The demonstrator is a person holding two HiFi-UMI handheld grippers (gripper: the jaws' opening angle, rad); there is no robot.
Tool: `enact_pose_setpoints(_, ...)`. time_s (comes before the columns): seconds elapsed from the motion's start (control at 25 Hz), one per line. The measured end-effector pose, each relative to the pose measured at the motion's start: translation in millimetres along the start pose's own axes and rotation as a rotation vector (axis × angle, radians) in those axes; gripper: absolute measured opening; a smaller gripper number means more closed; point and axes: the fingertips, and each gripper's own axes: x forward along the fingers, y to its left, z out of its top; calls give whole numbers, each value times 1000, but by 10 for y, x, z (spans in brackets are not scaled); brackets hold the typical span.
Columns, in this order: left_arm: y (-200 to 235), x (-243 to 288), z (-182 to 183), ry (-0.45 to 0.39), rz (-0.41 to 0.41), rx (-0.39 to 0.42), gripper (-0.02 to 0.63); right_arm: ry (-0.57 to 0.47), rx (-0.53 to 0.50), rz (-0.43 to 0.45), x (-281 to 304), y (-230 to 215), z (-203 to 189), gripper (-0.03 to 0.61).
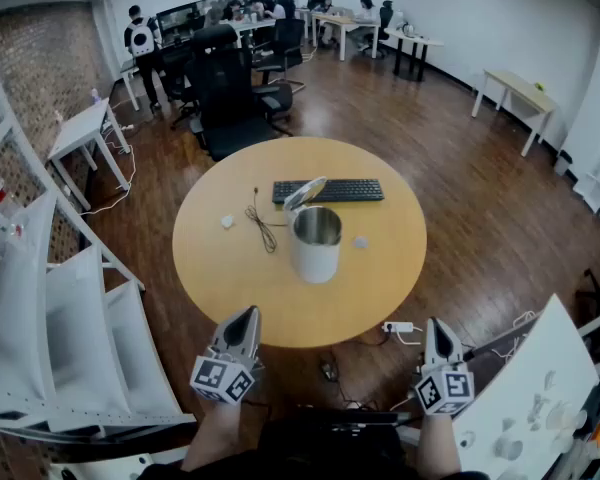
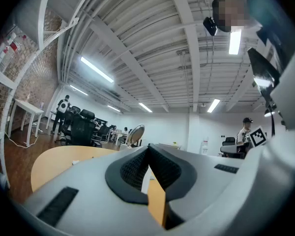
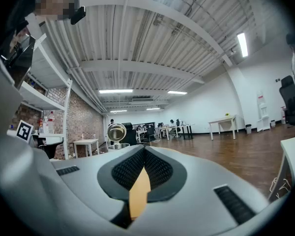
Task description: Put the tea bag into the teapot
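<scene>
A white cylindrical teapot (image 1: 315, 245) stands in the middle of the round wooden table (image 1: 220, 298), its hinged lid (image 1: 304, 193) tipped up and open. Left of it lies a small white packet (image 1: 227, 222) that looks like the tea bag. Both grippers hang near the table's front edge, well short of the pot. My left gripper (image 1: 248, 314) is shut and holds nothing. My right gripper (image 1: 435, 324) is also shut and empty. The raised lid (image 2: 136, 134) shows beyond the left jaws, and the lid (image 3: 116, 131) also shows past the right jaws.
A black keyboard (image 1: 328, 190) lies behind the teapot, a thin dark cable (image 1: 261, 225) to its left, and a small pale disc (image 1: 360, 241) to its right. Black office chairs (image 1: 228, 93) stand beyond the table. White shelving (image 1: 70, 308) runs along the left.
</scene>
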Motion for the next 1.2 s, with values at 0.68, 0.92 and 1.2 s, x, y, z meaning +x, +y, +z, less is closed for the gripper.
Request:
enact_pose_setpoints(0.68, 248, 319, -52, 6, 13, 3, 2, 31, -45, 18, 514, 53, 76, 8)
enact_pose_setpoints(0.92, 304, 580, -61, -10, 56, 5, 2, 44, -72, 73, 967, -29, 116, 8)
enact_pose_setpoints(1.2, 471, 922, 52, -41, 141, 13, 2, 46, -80, 139, 1571, -276, 214, 8)
